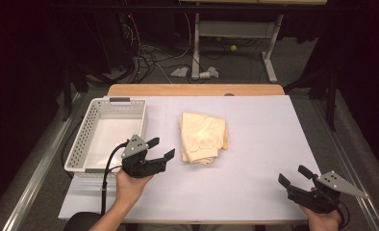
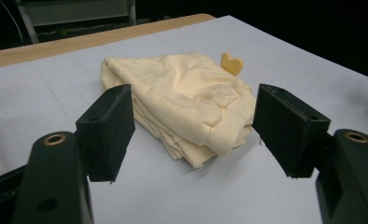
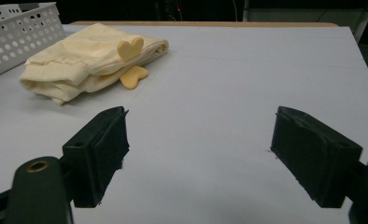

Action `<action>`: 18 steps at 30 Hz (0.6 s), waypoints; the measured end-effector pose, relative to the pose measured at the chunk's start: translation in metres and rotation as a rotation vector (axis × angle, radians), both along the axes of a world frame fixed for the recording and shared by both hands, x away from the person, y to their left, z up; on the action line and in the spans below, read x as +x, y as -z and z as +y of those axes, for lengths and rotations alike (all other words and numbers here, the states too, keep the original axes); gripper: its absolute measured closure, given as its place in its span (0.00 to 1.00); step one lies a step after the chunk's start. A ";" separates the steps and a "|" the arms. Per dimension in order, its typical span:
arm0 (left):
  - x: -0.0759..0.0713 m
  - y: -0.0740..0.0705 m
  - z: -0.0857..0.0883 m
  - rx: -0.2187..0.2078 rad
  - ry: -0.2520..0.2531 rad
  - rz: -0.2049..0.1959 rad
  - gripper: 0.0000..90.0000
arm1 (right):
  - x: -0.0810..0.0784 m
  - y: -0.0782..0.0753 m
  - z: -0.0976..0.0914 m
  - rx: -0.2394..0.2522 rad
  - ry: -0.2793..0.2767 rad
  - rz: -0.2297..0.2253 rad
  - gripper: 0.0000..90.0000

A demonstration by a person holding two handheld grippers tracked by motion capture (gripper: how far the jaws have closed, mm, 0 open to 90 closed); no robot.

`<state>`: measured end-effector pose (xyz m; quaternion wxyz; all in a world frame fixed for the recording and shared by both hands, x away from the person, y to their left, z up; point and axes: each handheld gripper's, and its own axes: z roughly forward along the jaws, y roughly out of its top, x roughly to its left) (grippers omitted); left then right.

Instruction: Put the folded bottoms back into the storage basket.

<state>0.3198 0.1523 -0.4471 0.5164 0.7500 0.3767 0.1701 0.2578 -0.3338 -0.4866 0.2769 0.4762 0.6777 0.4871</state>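
The folded garment is soft, matt cream knit cloth with ribbed hems. At its 9 o'clock, the basket is perforated white plastic. The table surface is smooth and matt, with a wood edge.

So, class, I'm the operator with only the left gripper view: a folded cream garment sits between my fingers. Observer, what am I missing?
Observer: A white perforated basket sits left of the garment, with nothing in it.
Operator: And the yellow bit behind the cloth?
Observer: There are two yellow heart-shaped tabs, one raised, one flat on the table.
Operator: Where is the other gripper?
Observer: The right gripper is open near the table's front right corner, far from the garment.
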 end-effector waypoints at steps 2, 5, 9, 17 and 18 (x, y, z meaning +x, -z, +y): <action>0.001 0.000 -0.003 -0.001 0.002 0.002 0.32 | 0.000 0.000 0.000 0.000 -0.001 -0.001 0.22; 0.004 0.000 -0.010 0.014 0.006 -0.001 0.31 | -0.001 0.000 -0.001 0.003 0.001 -0.002 0.22; 0.006 -0.001 -0.020 0.036 0.022 -0.002 0.30 | 0.000 0.000 0.000 0.002 -0.001 -0.002 0.22; 0.014 0.000 -0.036 0.051 0.043 0.020 0.30 | 0.000 0.000 0.000 0.002 -0.001 -0.002 0.22; 0.014 0.000 -0.036 0.051 0.043 0.020 0.30 | 0.000 0.000 0.000 0.002 -0.001 -0.002 0.22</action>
